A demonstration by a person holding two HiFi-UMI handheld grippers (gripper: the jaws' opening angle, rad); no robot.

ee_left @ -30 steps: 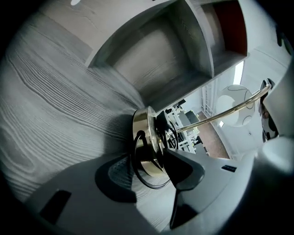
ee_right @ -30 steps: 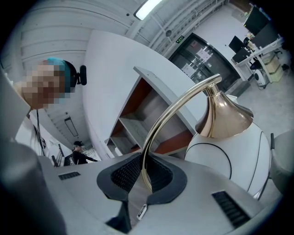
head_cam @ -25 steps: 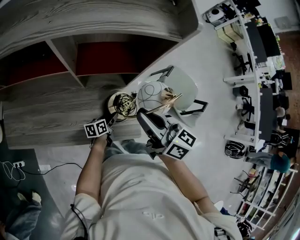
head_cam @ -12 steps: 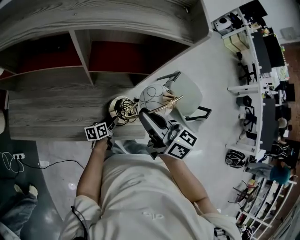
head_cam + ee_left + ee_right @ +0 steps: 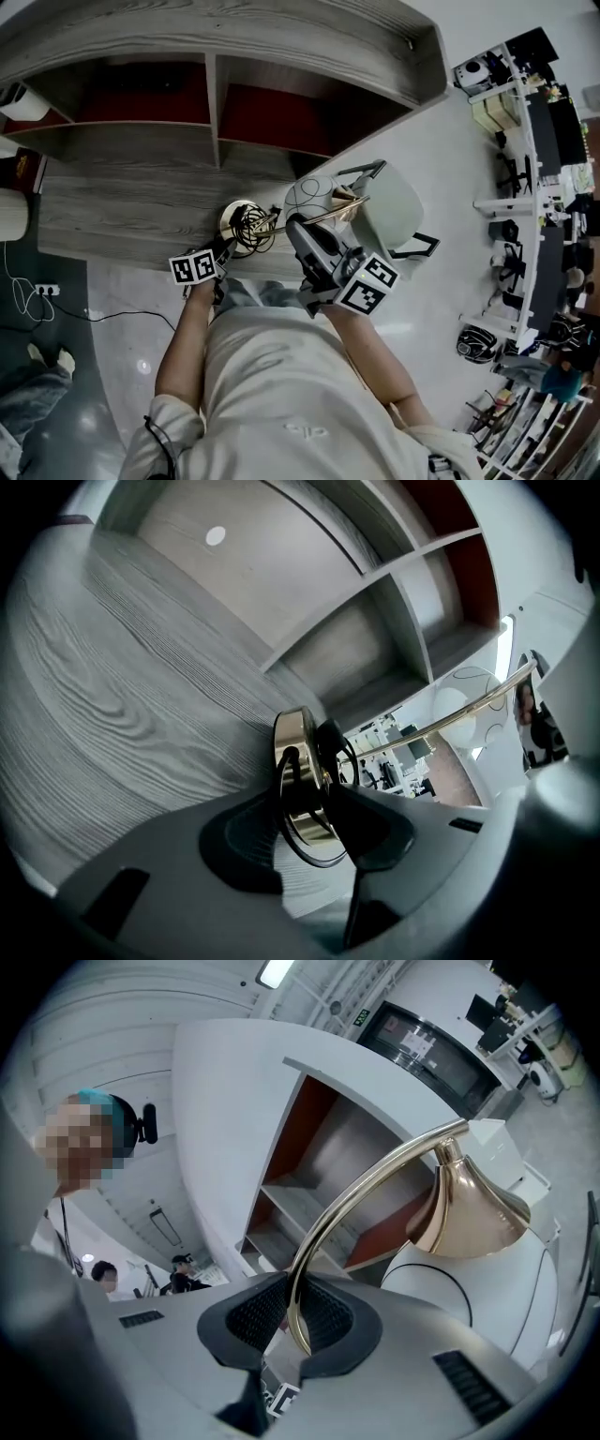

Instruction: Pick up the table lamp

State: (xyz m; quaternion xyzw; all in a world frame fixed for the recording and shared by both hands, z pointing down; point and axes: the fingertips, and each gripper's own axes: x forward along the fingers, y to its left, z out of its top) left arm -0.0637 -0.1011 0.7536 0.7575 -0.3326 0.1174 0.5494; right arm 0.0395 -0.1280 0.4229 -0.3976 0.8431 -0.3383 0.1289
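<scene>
The table lamp is held between both grippers, lying roughly level over the front edge of the grey desk [image 5: 112, 202]. Its round gold base [image 5: 246, 225] carries a coil of black cord. My left gripper [image 5: 220, 253] is shut on that base [image 5: 298, 775], the disc standing on edge between the pads of the left gripper [image 5: 314, 803]. The curved gold arm [image 5: 319, 217] runs to a gold cone [image 5: 469, 1208] and a white globe shade [image 5: 309, 195]. My right gripper [image 5: 302, 234] is shut on the arm [image 5: 352, 1208], which passes between the ribbed pads of the right gripper [image 5: 292, 1321].
Behind the desk top stands a shelf unit [image 5: 216, 103] with red-backed compartments. A white chair [image 5: 389, 202] is just right of the lamp. A cable and power strip [image 5: 37, 291] lie on the floor at left. Office desks [image 5: 534, 187] line the far right.
Both grippers kept their hold and carried the lamp leftward along the desk's front edge. The head view has swung, so the shelves now sit further right in the picture.
</scene>
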